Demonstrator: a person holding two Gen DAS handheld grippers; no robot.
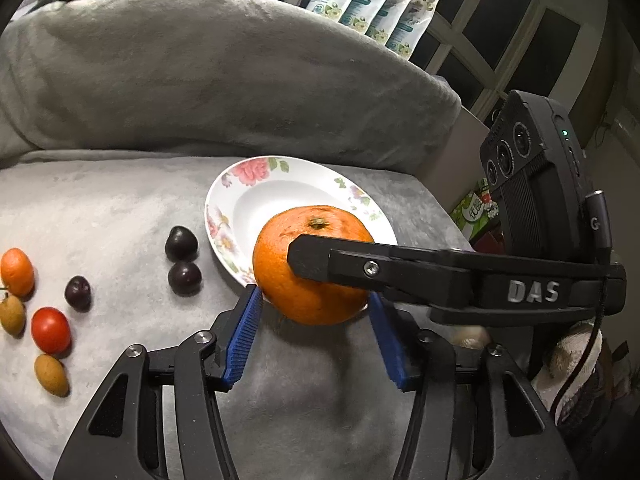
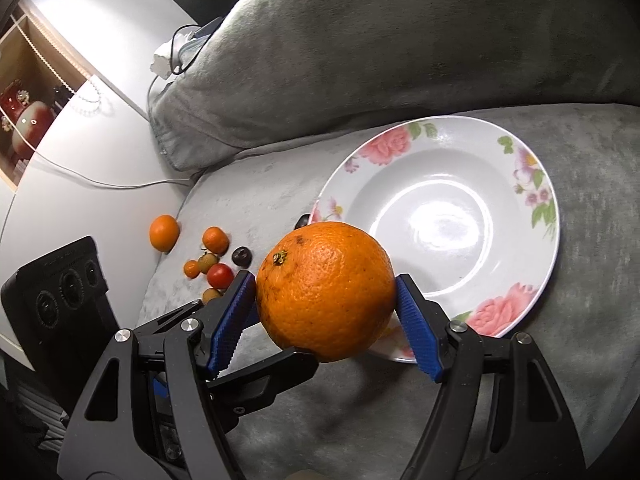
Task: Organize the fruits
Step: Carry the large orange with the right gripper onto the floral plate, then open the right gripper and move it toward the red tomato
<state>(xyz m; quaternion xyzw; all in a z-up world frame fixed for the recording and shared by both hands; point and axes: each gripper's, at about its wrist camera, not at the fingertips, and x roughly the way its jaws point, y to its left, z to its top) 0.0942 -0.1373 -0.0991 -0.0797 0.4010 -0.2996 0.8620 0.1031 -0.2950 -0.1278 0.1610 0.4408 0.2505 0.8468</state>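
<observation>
A large orange (image 2: 326, 290) is held between the blue pads of my right gripper (image 2: 326, 304), just above the near rim of a white floral plate (image 2: 440, 216). In the left wrist view the same orange (image 1: 310, 280) hangs over the plate's (image 1: 256, 188) near edge, with the right gripper's black finger (image 1: 316, 258) across it. My left gripper (image 1: 316, 312) is open, its pads on either side of the orange and below it; I cannot tell if they touch it. Small fruits lie to the left: dark cherries (image 1: 182, 244), a cherry tomato (image 1: 51, 330), a kumquat (image 1: 17, 272).
A grey blanket (image 1: 120, 216) covers the surface, with a big grey cushion (image 1: 200, 72) behind. More small fruit (image 2: 164, 232) lies near the blanket's left edge. A white cable (image 2: 100, 184) runs over the white top at left. Packets (image 1: 376, 4) stand behind the cushion.
</observation>
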